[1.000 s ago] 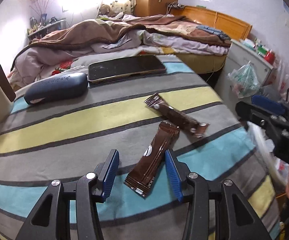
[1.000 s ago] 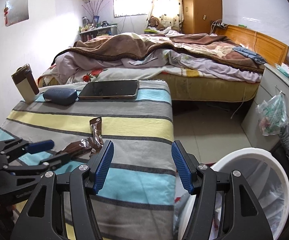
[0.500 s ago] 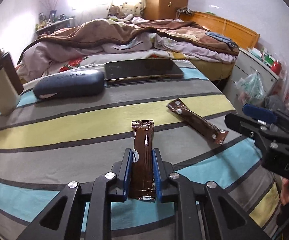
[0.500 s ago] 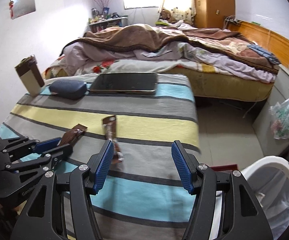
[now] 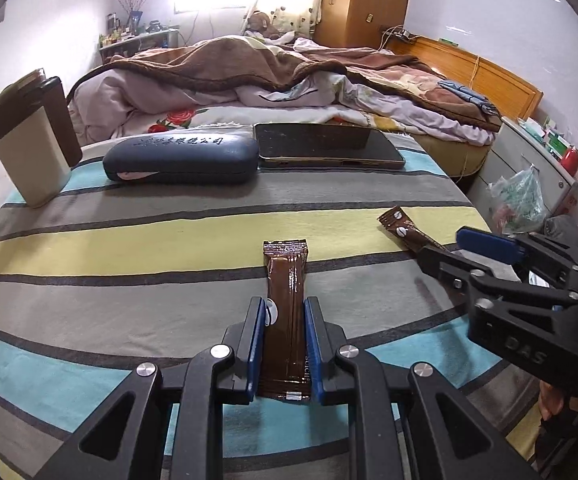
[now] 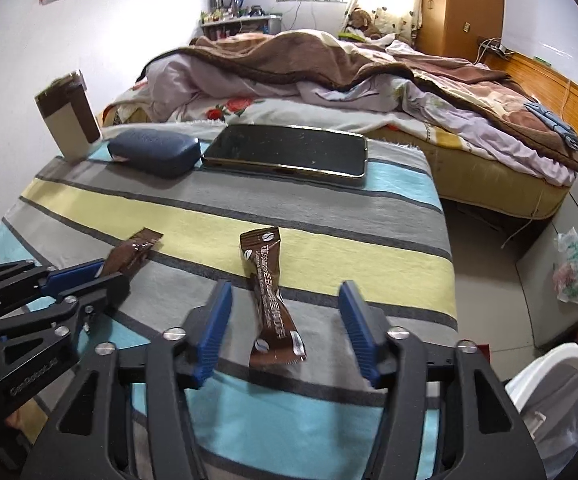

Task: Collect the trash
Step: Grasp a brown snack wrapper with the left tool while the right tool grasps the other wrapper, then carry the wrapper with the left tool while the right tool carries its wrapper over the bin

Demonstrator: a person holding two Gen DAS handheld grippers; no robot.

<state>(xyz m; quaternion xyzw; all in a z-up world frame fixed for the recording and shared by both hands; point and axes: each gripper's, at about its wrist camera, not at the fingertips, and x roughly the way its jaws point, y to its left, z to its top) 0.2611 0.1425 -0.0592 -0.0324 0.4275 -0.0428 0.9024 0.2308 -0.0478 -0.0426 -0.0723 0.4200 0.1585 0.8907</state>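
Lying on the striped cloth (image 5: 169,248) of a table: two brown glossy foil sachets, long and flat with crimped ends.

First sachet (image 5: 287,312): clamped between the blue pads of the left gripper (image 5: 285,344), which are closed on its long edges; far end points toward the bed. A white round mark shows at its left edge; the print beside the right pad is too partial to read.

Second sachet (image 6: 269,300): flat on the cloth between the blue ribbed pads of the right gripper (image 6: 283,330), whose jaws are closing with clear gaps on both sides, not touching it. Coffee-bean emblems at both ends; white lettering along its length, not legible.

Gripper bodies: black plastic, silver screws. "DAS" is moulded on the right one as seen from the left wrist.

Farther back: dark blue oval glasses case (image 5: 181,158) with embossed characters, unreadable; a glossy black tablet (image 5: 327,146) with gold rim just beside it; cream-and-brown upright container (image 5: 29,140).

White round bin (image 6: 557,380) on the floor, right of the table.
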